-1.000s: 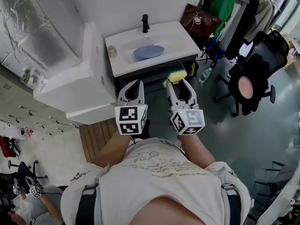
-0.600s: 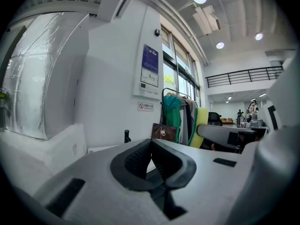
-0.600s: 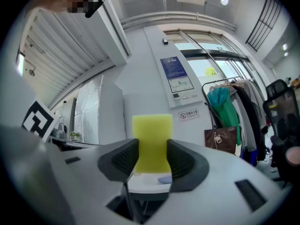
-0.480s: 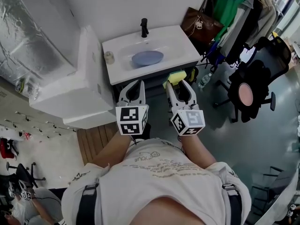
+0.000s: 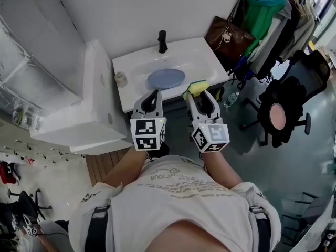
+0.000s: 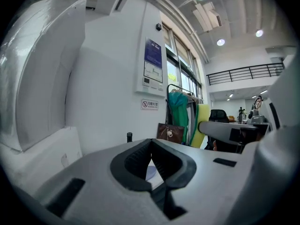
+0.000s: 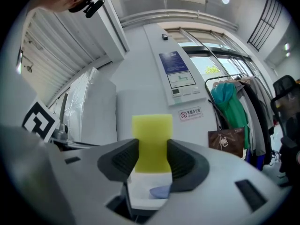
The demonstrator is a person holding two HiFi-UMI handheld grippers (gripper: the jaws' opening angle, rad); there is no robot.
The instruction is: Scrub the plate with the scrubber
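Now right hand-held gripper (image 5: 198,94) clamps scrubber (image 5: 195,87) near sink (image 5: 210,62) edge; left hand-held gripper (image 5: 151,94) closed, empty.

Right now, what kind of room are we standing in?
Probably a washing-up corner in an office or workshop, not a home kitchen. There is a white sink with a black tap and a blue plate in it, a clothes rack beside it, and a black office chair.

We identify a pale blue plate (image 5: 166,79) at upper centre, a yellow scrubber (image 5: 196,87), a white sink (image 5: 207,54), a black faucet (image 5: 163,41), and black-and-white square markers on the left gripper (image 5: 152,94) and right gripper (image 5: 199,93).
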